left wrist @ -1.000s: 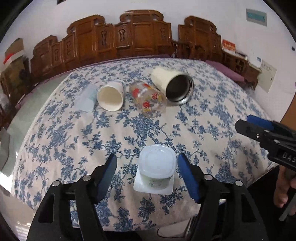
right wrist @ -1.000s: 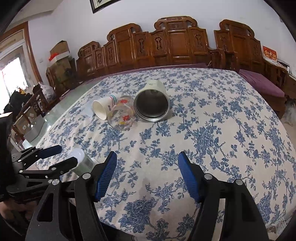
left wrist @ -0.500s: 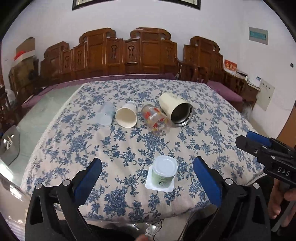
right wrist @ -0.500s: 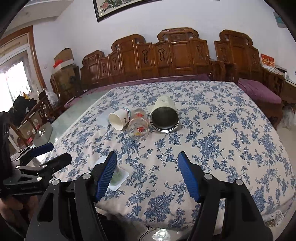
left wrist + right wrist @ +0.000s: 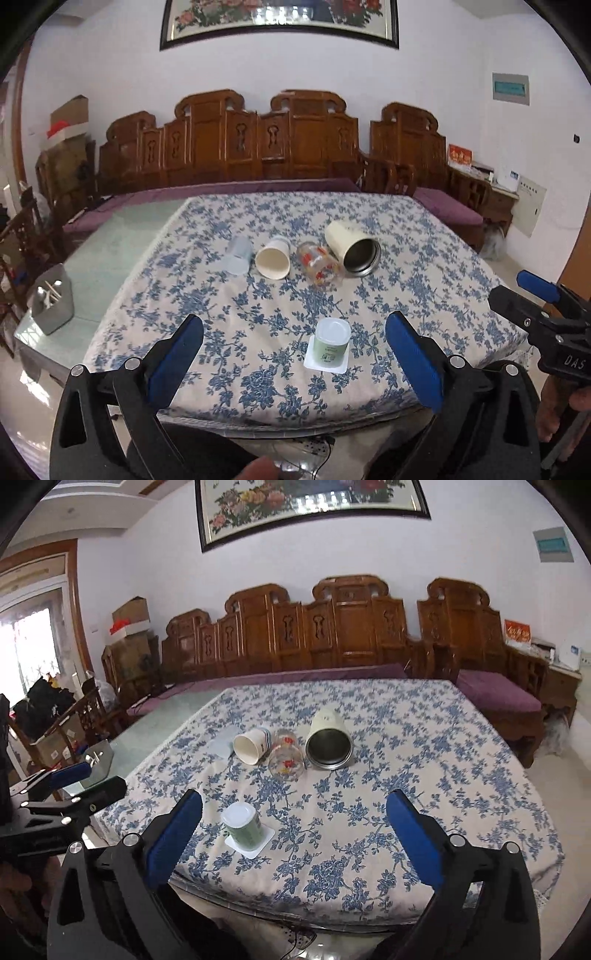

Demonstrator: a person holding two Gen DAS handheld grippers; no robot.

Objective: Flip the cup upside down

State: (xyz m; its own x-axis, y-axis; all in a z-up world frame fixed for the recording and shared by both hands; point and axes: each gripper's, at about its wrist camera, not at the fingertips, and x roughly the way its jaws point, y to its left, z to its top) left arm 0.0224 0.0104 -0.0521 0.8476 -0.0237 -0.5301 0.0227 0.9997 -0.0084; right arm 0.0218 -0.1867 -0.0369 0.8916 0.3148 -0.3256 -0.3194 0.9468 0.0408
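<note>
Two grippers, left gripper [image 5: 293,352] and right gripper [image 5: 293,832], hang wide apart and empty off the table's near edge. The green cup [image 5: 331,341] stands inverted on its square lid [image 5: 326,363]; judged done, so leave it undisturbed. Only the left view shows the grey bin [image 5: 53,299]

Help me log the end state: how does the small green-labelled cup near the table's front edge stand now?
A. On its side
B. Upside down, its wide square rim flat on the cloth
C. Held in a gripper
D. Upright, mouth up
B: the green-labelled cup stands with its closed base up and its square rim on the tablecloth, free of both open grippers.
</note>
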